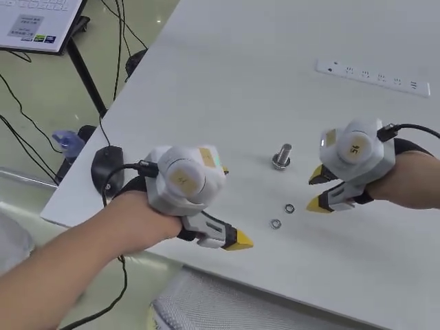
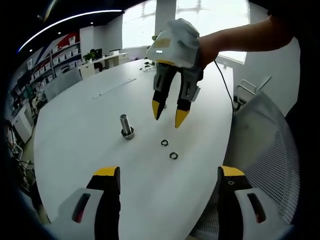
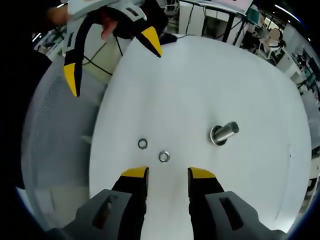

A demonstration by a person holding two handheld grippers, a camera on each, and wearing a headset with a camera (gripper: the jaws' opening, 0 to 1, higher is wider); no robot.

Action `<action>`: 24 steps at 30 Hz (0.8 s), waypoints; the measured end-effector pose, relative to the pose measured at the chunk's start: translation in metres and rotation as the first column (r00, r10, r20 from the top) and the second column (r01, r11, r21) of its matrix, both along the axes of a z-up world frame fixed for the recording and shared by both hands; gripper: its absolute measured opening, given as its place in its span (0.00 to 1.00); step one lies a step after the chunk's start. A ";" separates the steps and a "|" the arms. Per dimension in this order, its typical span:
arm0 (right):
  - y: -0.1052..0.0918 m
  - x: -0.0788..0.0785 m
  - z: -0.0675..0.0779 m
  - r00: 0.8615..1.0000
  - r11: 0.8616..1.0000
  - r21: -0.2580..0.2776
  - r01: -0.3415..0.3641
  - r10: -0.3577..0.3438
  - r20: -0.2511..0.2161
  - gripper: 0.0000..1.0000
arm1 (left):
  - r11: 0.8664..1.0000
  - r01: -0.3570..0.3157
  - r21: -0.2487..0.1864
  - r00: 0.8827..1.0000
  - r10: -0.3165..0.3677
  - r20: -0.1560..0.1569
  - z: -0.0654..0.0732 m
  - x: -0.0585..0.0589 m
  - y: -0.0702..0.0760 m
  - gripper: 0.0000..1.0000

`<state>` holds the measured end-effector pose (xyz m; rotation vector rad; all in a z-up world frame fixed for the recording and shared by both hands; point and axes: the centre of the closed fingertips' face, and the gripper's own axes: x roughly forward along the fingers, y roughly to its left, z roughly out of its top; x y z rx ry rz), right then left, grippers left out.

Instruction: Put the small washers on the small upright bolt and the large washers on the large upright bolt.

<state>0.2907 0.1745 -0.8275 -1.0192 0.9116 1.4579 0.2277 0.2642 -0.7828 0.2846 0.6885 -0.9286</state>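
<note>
White tabletop: one washer [image 1: 289, 208] and a second washer [image 1: 276, 223] lie flat near the upright bolt [image 1: 282, 157]. The right gripper [image 1: 315, 194], part-open and empty, hovers beside them; I'd pinch a rim squarely and lift level. The left gripper [image 2: 169, 171] gapes wide, empty.

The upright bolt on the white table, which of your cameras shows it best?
The right gripper view: the bolt appears largest there, shaft and wider base both clear. The left gripper view shows it smaller, side-on and upright. The head view shows it small, from above.
</note>
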 end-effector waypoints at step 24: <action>0.009 0.005 -0.054 1.000 0.999 -0.048 0.015 -0.014 0.006 0.28 | 1.000 0.008 -0.004 1.000 -0.008 -0.007 -0.006 0.000 0.007 0.77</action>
